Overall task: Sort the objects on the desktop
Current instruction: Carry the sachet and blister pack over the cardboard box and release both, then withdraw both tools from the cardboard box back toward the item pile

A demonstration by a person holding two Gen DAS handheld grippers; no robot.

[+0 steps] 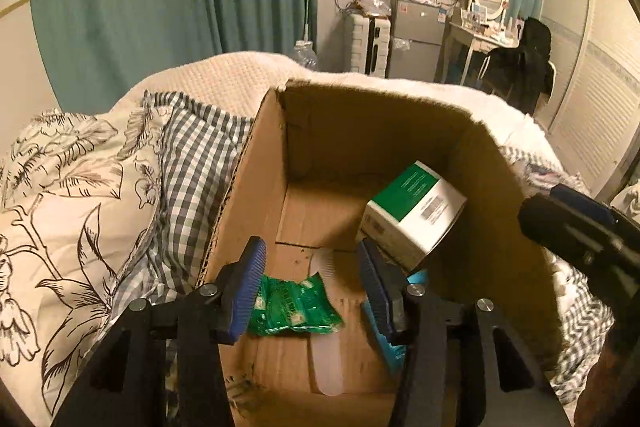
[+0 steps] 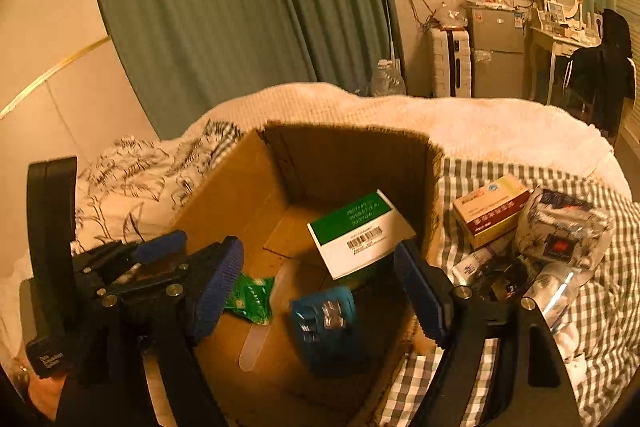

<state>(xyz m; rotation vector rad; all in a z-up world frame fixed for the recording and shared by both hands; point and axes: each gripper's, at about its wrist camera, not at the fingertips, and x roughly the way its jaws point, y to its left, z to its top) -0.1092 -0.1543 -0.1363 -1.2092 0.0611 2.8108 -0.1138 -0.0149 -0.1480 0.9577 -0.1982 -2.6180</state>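
Observation:
An open cardboard box stands on the bed. Inside lie a green foil packet, a white-and-green carton, a blue packet and a white comb. My left gripper is open and empty above the green packet; it also shows at the left of the right wrist view. My right gripper is open and empty over the box, above the blue packet.
Right of the box on the checked sheet lie an orange-and-red carton, a printed plastic pack, a white tube and a clear bag. A floral quilt lies to the left. Curtains, fridge and dresser stand behind.

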